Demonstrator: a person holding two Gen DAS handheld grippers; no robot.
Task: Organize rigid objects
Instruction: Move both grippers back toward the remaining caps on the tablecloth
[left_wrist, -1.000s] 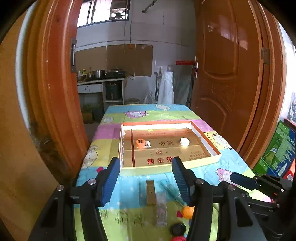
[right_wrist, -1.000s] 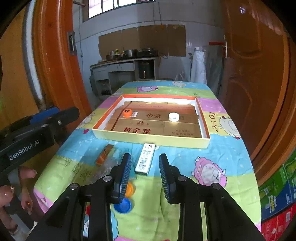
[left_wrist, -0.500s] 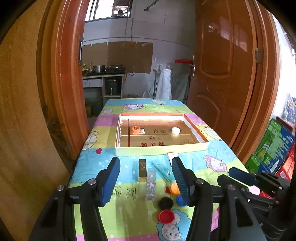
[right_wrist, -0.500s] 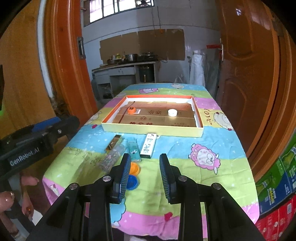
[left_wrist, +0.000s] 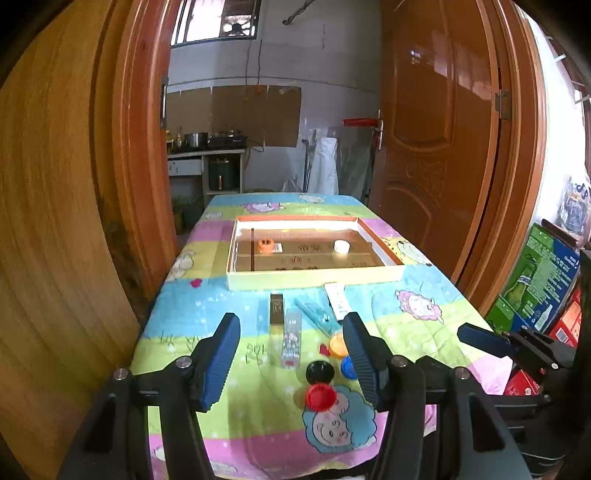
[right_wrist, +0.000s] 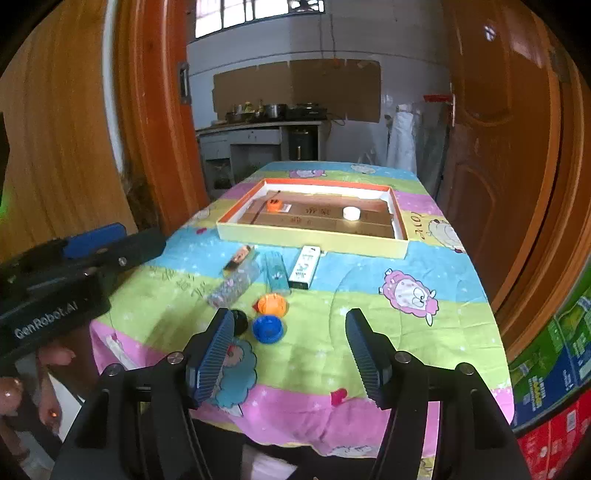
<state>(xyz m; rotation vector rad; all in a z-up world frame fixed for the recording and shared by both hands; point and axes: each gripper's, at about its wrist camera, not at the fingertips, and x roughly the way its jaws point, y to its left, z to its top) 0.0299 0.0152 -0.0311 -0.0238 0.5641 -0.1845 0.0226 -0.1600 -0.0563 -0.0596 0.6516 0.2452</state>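
While both the left gripper (left_wrist: 291, 354) and right gripper (right_wrist: 290, 350) hang spread and empty at the table's near edge, the small caps (right_wrist: 268, 328) and slim boxes (right_wrist: 304, 266) lie loose before the far tray (right_wrist: 314, 238). They look light, stiff and probably slick, so pinch caps across their rims and boxes across their narrow sides.

The right gripper (right_wrist: 290, 350) hangs with jaws spread wide above the table's (right_wrist: 369, 325) near edge. At 12 o'clock sits the tray (right_wrist: 314, 236), holding an orange cap (right_wrist: 274, 205) and white cap (right_wrist: 351, 213). At 11 o'clock lie a blue cap (right_wrist: 267, 328), another orange cap (right_wrist: 272, 305), possibly a black cap (right_wrist: 240, 320), and a white box (right_wrist: 305, 266).
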